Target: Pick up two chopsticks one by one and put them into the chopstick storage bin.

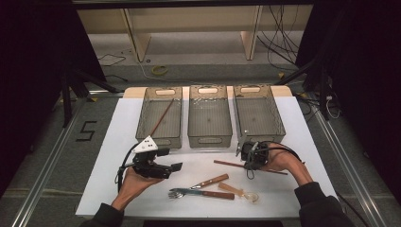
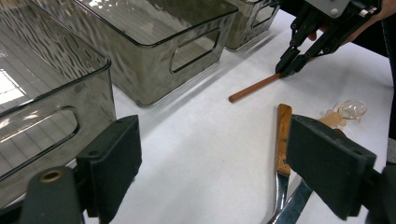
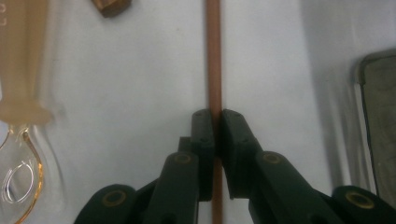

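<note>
Gripping: your right gripper [image 3: 217, 122] pinches one chopstick [image 3: 214, 56] flat on the table; another chopstick [image 1: 162, 117] already binned. Left gripper [image 2: 212, 163] open, empty; knife [image 2: 282, 154] beside its right finger, unsorted.

Counting the things on the worktop

There are three see-through bins: the left bin [image 1: 160, 118], the middle bin [image 1: 209, 116] and the right bin [image 1: 258, 113]. There are two brown sticks: one stick in the left bin [image 1: 162, 117] and one stick on the white sheet [image 1: 230, 164]. There is one knife [image 1: 210, 181], one fork [image 1: 201, 194] and one clear spoon [image 1: 239, 191]. There are two tongs: the left tongs [image 1: 163, 166] and the right tongs [image 1: 250, 160].
</note>
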### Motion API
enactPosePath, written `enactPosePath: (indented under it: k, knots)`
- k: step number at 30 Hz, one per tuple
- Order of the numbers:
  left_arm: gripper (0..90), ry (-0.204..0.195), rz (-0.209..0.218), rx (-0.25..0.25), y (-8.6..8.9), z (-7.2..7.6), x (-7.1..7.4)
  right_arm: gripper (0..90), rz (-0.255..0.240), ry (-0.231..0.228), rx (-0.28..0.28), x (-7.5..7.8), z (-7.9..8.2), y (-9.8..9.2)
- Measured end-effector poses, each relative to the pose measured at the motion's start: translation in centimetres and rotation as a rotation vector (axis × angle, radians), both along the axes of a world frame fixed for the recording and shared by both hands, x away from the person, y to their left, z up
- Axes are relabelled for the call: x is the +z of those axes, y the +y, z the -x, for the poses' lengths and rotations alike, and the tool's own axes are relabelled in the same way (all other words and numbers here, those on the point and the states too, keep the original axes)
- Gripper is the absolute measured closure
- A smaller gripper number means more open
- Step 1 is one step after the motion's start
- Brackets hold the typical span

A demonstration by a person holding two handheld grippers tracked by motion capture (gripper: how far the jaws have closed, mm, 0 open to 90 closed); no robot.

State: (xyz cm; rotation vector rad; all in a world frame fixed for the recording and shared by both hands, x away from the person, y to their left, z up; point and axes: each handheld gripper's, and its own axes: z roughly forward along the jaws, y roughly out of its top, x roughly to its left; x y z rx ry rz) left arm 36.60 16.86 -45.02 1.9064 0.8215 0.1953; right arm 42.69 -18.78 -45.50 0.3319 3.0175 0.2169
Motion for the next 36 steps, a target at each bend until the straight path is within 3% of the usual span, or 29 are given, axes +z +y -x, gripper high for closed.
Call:
enactPosePath:
  k: [7, 10, 18, 21, 29, 36]
  knots:
    - [18.3, 0.002, -0.007, -0.022, -0.3, 0.0, -0.1, 85.2, -0.003, -0.030, 0.034, 0.1, 0.5, 0.1]
    - [18.5, 0.002, -0.008, -0.032, -0.5, 0.0, -0.1, 85.2, -0.037, -0.036, 0.024, 0.9, 0.9, 0.1]
    - [20.1, 0.009, -0.022, -0.085, -1.5, 0.1, 0.1, 85.2, -0.073, -0.099, 0.067, 2.7, 2.7, 0.6]
    - [20.3, 0.009, -0.027, -0.109, -2.3, 0.2, 0.3, 85.2, -0.083, -0.103, 0.081, 3.5, 3.3, 1.0]
    - [21.4, 0.002, -0.079, -0.194, -5.0, -0.1, 1.6, 85.2, -0.098, -0.129, 0.140, 5.0, 5.0, 2.8]
    - [25.4, 0.000, -0.184, -0.289, -7.2, -0.1, 2.3, 85.1, -0.107, -0.134, 0.193, 5.3, 6.2, 4.1]
